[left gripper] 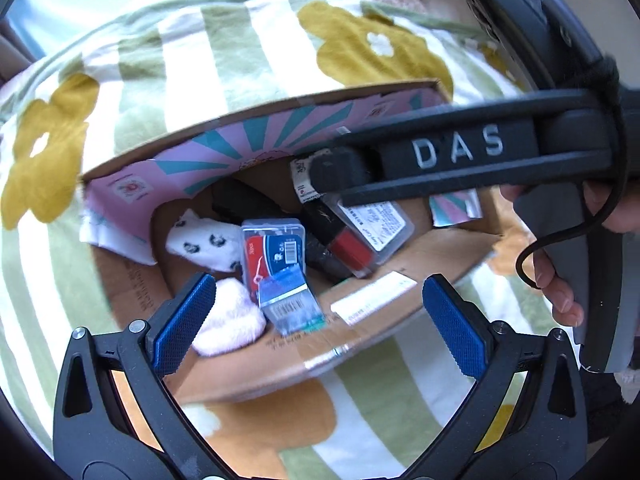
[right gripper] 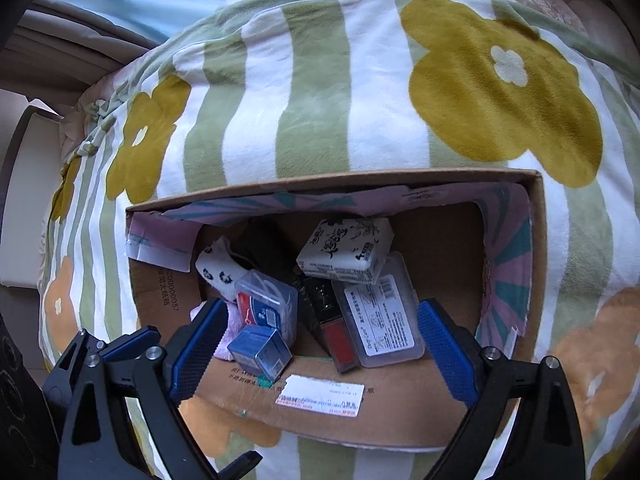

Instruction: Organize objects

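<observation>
1. Plainly wide apart: jaws of the left gripper [left gripper: 320,316], blue pads [left gripper: 182,324] empty, filling the bottom of the left wrist frame above a cardboard box [left gripper: 360,344].
2. Likewise spread and empty: jaws of the right gripper [right gripper: 320,350], low in the right wrist frame, over the near wall of the same cardboard box [right gripper: 400,408].
3. Between the left jaws, inside the box: a small blue carton [left gripper: 290,300] tilted against a clear case with a red and blue label [left gripper: 274,250]; just left of these, a pale pink fluffy item [left gripper: 230,320].
4. Between the right jaws: the same blue carton [right gripper: 260,350], the clear case [right gripper: 266,306], a black and red box [right gripper: 334,328] and a flat clear case with a printed label [right gripper: 384,312].
5. Further back, near frame centre: a white tissue pack with black lettering [right gripper: 346,252] lying on the flat case; to the left, a white sock with black print [right gripper: 218,270].
6. Across the upper right of the left wrist frame: the right gripper's black body marked "DAS" [left gripper: 458,148], held by a hand [left gripper: 560,280] at the right edge, reaching over the box.
7. Around the box in both frames: a bed blanket [right gripper: 320,100] with green and white stripes and mustard flowers.
</observation>
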Demonstrator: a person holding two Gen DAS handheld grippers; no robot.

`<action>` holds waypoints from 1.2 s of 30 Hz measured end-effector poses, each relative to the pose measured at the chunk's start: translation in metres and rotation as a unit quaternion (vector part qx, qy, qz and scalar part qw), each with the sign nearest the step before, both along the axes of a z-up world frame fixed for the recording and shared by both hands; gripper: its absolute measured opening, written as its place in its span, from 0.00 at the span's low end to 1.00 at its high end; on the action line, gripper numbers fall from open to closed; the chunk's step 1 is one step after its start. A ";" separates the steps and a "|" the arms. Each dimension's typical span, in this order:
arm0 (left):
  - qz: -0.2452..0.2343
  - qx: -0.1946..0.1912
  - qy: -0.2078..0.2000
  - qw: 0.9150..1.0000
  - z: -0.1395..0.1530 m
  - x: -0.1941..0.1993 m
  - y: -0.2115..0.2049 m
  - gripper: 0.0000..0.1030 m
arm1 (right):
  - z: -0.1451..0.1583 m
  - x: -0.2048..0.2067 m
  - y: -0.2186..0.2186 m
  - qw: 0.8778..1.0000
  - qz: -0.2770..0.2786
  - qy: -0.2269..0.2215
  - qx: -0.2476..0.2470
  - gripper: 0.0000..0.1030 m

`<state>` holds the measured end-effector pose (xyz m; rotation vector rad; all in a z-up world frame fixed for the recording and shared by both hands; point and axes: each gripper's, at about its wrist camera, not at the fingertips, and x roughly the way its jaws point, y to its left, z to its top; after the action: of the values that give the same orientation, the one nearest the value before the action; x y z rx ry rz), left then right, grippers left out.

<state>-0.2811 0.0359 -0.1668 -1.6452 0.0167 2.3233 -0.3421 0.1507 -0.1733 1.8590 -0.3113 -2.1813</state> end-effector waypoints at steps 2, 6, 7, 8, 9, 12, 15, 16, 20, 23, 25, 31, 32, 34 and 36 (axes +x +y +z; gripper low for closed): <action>0.003 -0.003 0.007 1.000 0.014 0.010 0.000 1.00 | 0.016 0.010 0.000 1.000 0.002 0.008 0.000 0.92; 0.017 -0.011 0.023 1.000 0.048 0.033 -0.002 1.00 | 0.055 0.033 0.002 0.999 0.010 0.034 0.001 0.92; 0.023 -0.009 0.026 0.999 0.057 0.040 -0.004 1.00 | 0.066 0.039 0.002 0.999 0.011 0.043 0.004 0.92; 0.029 -0.007 0.029 0.999 0.066 0.047 -0.006 1.00 | 0.079 0.046 0.003 0.998 0.012 0.055 0.008 0.92; 0.036 -0.006 0.033 0.999 0.074 0.054 -0.007 1.00 | 0.091 0.054 0.003 0.998 0.014 0.066 0.012 0.92; 0.057 -0.009 0.044 0.997 0.097 0.072 -0.012 1.00 | 0.121 0.073 0.007 0.995 0.013 0.097 0.017 0.92; 0.083 -0.005 0.052 0.995 0.120 0.096 -0.017 1.00 | 0.149 0.096 0.014 0.992 0.008 0.126 0.023 0.92; 0.093 -0.002 0.056 0.994 0.127 0.104 -0.020 1.00 | 0.157 0.105 0.017 0.991 0.007 0.134 0.027 0.92; 0.127 0.005 0.072 0.989 0.153 0.136 -0.029 1.00 | 0.178 0.143 0.025 0.987 0.006 0.157 0.034 0.92; 0.143 0.005 0.083 0.986 0.166 0.157 -0.033 1.00 | 0.186 0.175 0.030 0.984 0.002 0.175 0.045 0.92; 0.150 -0.010 0.092 0.984 0.173 0.173 -0.032 1.00 | 0.189 0.196 0.031 0.981 0.004 0.187 0.061 0.92; 0.164 -0.029 0.108 0.980 0.180 0.215 -0.028 1.00 | 0.184 0.248 0.031 0.974 0.014 0.207 0.090 0.92; 0.168 -0.028 0.110 0.979 0.179 0.221 -0.027 1.00 | 0.182 0.254 0.032 0.974 0.013 0.209 0.090 0.92; 0.175 -0.026 0.110 0.978 0.177 0.230 -0.025 1.00 | 0.178 0.264 0.033 0.973 0.008 0.211 0.093 0.92; 0.180 -0.026 0.110 0.977 0.173 0.236 -0.024 1.00 | 0.175 0.269 0.034 0.973 0.005 0.212 0.093 0.92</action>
<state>-0.0454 0.0116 0.0067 -1.5071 -0.1928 2.7893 -0.0728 0.1849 0.0021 1.4117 -0.0099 -2.5970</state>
